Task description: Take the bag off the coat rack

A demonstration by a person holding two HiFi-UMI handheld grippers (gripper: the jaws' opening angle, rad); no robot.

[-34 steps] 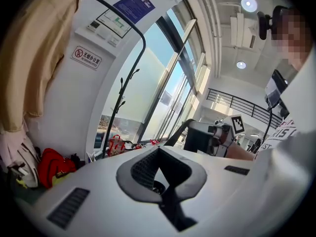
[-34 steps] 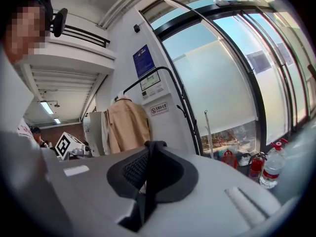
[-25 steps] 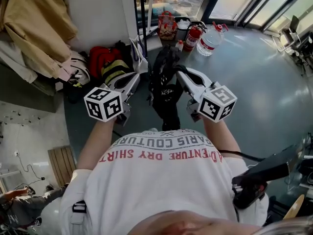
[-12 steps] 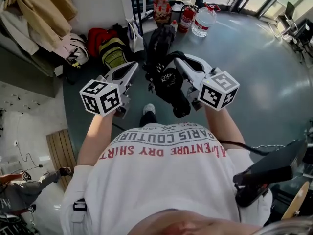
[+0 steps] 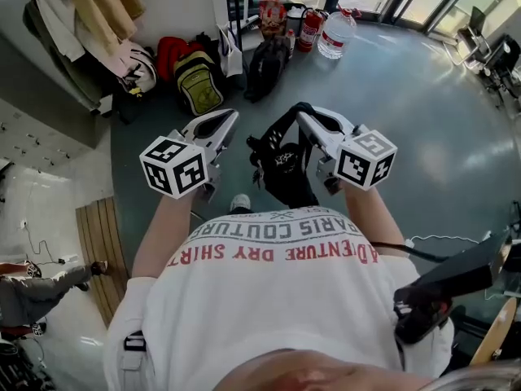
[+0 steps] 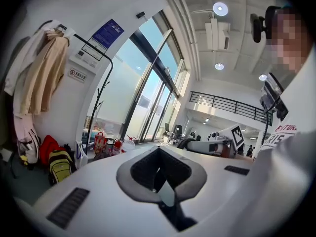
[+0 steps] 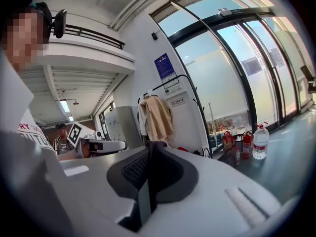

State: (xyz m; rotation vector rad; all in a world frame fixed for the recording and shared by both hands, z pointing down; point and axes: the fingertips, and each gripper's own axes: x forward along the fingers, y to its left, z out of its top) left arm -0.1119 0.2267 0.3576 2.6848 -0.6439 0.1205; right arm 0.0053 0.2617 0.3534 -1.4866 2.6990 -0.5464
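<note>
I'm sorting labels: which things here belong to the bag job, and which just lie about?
Job: black bag, right gripper shut on it, coat rack.
Lying about: yellow-green backpack, red bag, fire extinguisher, water bottle, beige coat.

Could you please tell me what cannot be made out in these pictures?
1. Head view: the bag's bottom, hidden behind the person's shirt.
2. Right gripper view: the bag's body, hidden under the right gripper; only its strap shows at the tips.
3. Left gripper view: the blue sign's print, too small.
</note>
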